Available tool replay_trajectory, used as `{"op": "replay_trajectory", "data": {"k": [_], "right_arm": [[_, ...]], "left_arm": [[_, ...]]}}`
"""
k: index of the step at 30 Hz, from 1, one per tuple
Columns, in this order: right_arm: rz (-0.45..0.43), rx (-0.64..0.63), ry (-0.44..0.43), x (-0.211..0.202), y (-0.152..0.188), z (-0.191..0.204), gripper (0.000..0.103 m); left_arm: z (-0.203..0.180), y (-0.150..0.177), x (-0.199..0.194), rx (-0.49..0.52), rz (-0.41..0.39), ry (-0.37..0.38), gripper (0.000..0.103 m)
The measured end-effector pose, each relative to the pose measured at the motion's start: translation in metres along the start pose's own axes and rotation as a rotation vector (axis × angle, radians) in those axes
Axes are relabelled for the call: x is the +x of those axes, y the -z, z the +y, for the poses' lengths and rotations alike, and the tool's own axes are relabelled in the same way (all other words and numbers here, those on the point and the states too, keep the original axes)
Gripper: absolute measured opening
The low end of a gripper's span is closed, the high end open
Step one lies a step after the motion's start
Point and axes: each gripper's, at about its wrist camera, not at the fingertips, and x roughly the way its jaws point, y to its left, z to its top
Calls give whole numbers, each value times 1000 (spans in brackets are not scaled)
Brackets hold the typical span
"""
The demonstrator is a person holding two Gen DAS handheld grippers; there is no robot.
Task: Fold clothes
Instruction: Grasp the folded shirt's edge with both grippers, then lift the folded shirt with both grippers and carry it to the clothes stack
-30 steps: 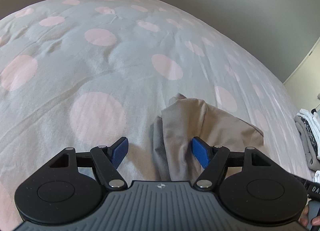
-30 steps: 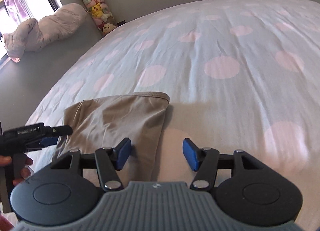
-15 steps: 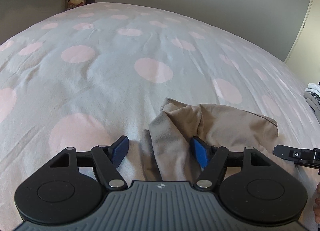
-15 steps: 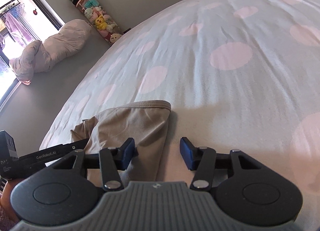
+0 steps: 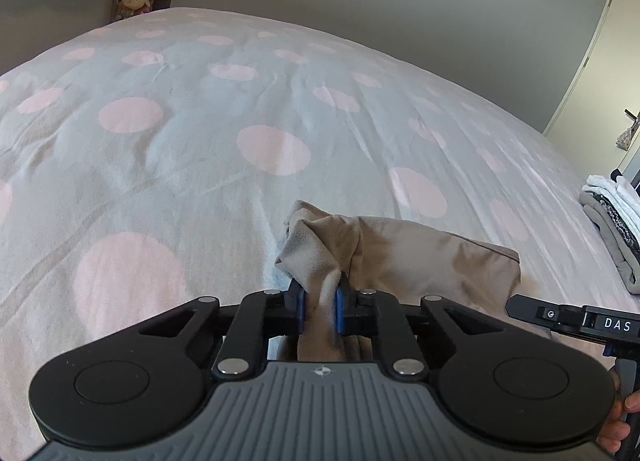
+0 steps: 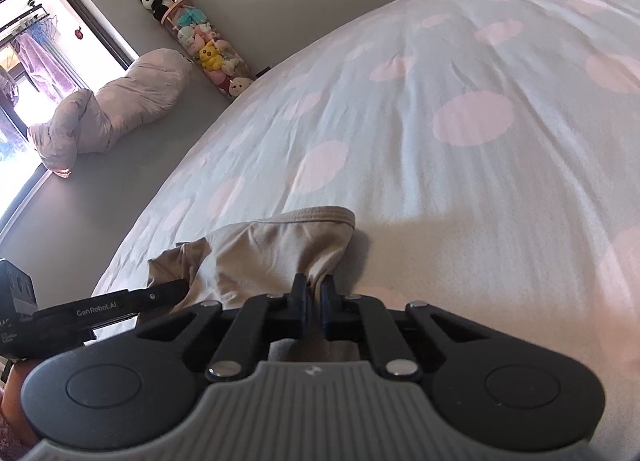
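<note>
Bedding first: a pale grey duvet (image 5: 200, 165) with big pink dots covers the whole bed, lightly creased. Off to the far left, by the window, a rumpled pink quilt (image 6: 116, 109) lies on the floor, and beside it a tall clear tube of plush toys (image 6: 204, 49) leans against the wall with a panda on top.

Near the bed's close edge lies the beige garment (image 5: 420, 257), bunched and partly folded. The left hand-held gripper (image 5: 319, 311) is clamped on its left corner; the blue pads are pressed together with cloth squeezed between them, and a crumpled peak of fabric stands up just past the fingers. The right hand-held gripper (image 6: 314, 311) is closed on the garment's right side, just below the stitched hem band, its pads nearly touching with the cloth pinched in between. The two tools sit close beside one another, each showing at the edge of the other's view.

Farther right, at the bed's edge, rests a stack of folded clothes (image 5: 616, 221) in white and grey.
</note>
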Motion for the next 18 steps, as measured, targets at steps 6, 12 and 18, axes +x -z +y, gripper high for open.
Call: {"op": "replay_trajectory", "data": {"k": [6, 12, 18], "right_arm": [[-82, -65, -9, -26, -2, 22, 7], [-156, -112, 2, -66, 2, 44, 6], [-257, -112, 14, -122, 8, 62, 6]], "left_arm": [[-9, -4, -25, 17, -76, 12, 10], [-27, -9, -66, 39, -169, 36, 9], [-64, -17, -109, 109, -284, 83, 9]]}}
